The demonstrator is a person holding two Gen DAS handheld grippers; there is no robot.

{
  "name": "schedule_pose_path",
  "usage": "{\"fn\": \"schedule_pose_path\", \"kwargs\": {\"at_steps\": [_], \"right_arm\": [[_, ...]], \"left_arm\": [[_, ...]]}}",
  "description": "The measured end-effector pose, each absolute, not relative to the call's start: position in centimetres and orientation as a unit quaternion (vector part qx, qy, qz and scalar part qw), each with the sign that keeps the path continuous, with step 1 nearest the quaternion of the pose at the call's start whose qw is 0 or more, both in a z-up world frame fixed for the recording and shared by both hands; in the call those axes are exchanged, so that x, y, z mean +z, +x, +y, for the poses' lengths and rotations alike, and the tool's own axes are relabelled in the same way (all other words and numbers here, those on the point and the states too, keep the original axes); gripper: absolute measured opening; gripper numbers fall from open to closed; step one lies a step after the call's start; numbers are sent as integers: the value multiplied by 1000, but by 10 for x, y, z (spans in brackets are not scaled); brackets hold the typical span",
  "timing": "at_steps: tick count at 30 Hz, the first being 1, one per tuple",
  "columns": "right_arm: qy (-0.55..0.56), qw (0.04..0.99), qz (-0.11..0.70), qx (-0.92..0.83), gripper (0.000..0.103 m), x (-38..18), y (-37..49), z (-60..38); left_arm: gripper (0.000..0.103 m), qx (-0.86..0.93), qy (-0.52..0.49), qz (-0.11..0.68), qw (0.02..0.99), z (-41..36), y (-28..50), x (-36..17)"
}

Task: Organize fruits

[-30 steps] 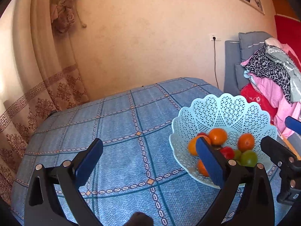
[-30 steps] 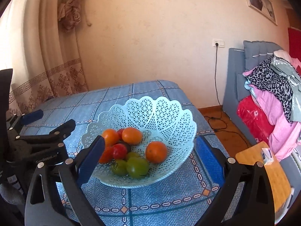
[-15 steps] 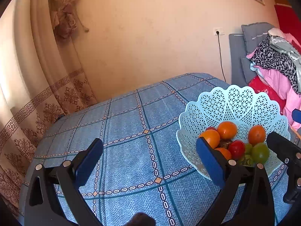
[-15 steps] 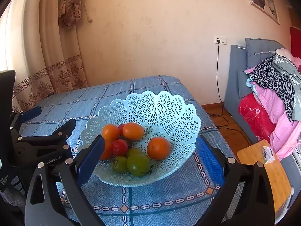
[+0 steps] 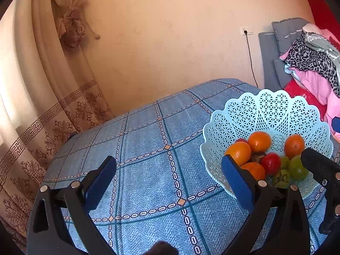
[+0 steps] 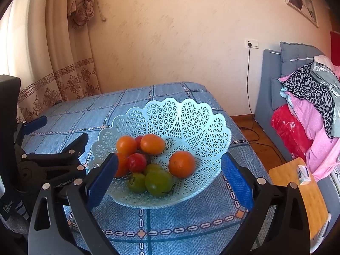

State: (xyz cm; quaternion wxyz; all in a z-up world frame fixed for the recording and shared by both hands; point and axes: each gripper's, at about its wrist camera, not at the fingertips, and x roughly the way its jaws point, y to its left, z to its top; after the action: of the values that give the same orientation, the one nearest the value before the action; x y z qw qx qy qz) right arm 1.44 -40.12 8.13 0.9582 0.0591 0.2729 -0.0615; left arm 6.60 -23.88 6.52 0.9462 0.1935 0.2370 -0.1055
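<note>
A blue checked table (image 6: 165, 218) carries a pale lattice basket (image 6: 191, 119) near its right edge, heaped with oranges (image 6: 181, 164) and tomatoes (image 6: 159, 183). Both the left hand-held gripper (image 5: 169, 180) and right hand-held gripper (image 6: 170, 176) hover spread wide, empty.

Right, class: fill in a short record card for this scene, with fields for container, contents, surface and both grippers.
container: pale blue lattice basket, upright on the table
contents: orange fruits, a red tomato, green tomatoes
surface: blue checked tablecloth
left gripper: open, empty, beside the basket
right gripper: open, empty, facing the basket
</note>
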Motion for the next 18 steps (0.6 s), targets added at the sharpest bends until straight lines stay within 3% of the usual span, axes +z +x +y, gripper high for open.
{"fn": "schedule_pose_path", "kwargs": {"at_steps": [18], "right_arm": [[60,955,284,-58,98,79,18,-401]], "left_arm": [[98,-106,202,236,944,-241,64,63]]}}
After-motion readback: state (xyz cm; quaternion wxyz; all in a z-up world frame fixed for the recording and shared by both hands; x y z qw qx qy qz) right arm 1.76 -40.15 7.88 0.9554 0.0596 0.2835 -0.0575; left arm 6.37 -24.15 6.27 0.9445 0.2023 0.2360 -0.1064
